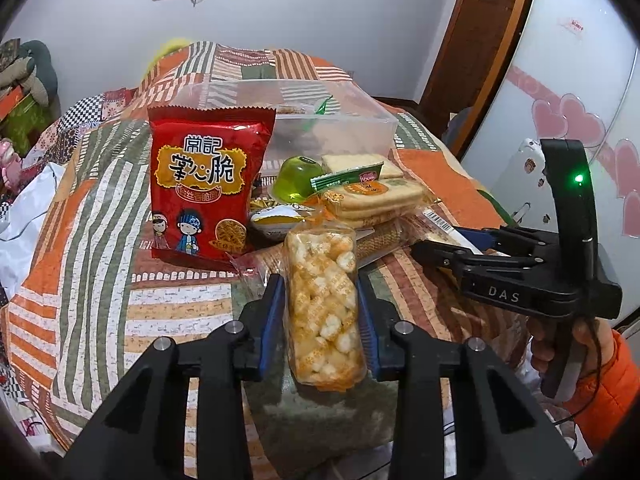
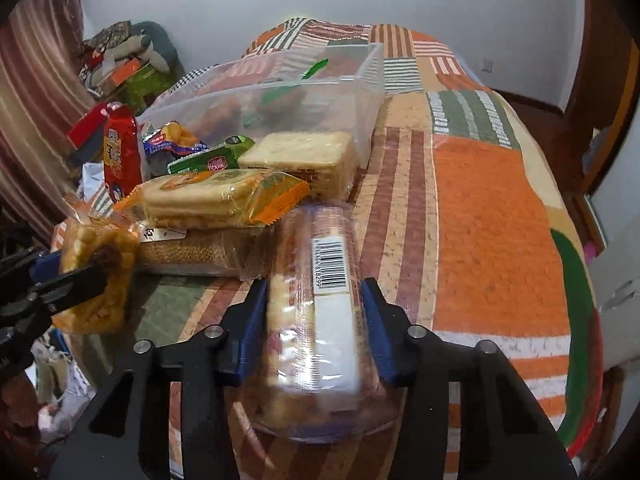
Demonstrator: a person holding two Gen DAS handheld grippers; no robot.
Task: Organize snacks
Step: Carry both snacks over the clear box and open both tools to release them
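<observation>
A patchwork quilt (image 2: 492, 216) in orange, green and striped squares covered the bed, with a pale wall (image 1: 300, 4) behind it and a wooden door frame (image 1: 476, 40) off to the right of the left claw (image 1: 322, 320).

Ahead of both claws, past the heap of snacks, stood a clear plastic box (image 2: 360, 92); something green lay inside it, the rest too blurred to name.

The left claw was clamped on a puffed rice bar (image 1: 324, 312), its blue pads pressing both sides. Beyond it to the left stood a red snack bag (image 1: 204, 184), and ahead lay a green jelly cup (image 1: 298, 178) and cracker packs (image 1: 376, 196).

The right claw (image 2: 316, 320) was narrowed around a wrapped cracker roll (image 2: 320, 320) with a barcode label, pads against its sides, lying just in front of the heap.
</observation>
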